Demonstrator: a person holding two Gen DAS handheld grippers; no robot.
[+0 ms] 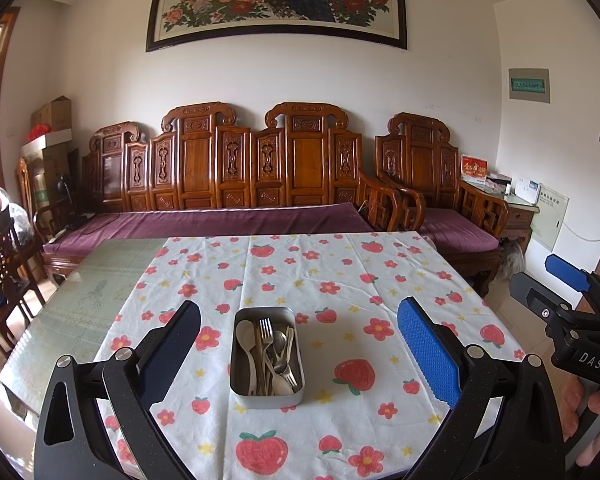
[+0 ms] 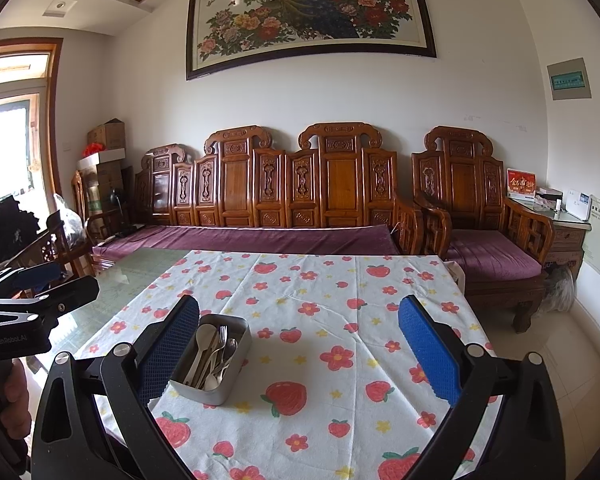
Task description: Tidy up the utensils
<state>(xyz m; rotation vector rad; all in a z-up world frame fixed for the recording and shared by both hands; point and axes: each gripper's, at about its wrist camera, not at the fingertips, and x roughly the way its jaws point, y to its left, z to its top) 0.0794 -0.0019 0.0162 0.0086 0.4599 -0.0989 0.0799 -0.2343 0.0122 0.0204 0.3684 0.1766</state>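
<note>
Metal tin (image 1: 266, 356) of spoons and forks sits lower centre. Both grippers, left (image 1: 298, 354) and right (image 2: 298, 354), have fingers spread, empty. Judgement: pinch one handle only, lift straight up.

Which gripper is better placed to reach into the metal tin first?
Probably the left gripper: the metal tin sits centred between its open fingers. For the right gripper, the tin lies off by its left finger.
</note>
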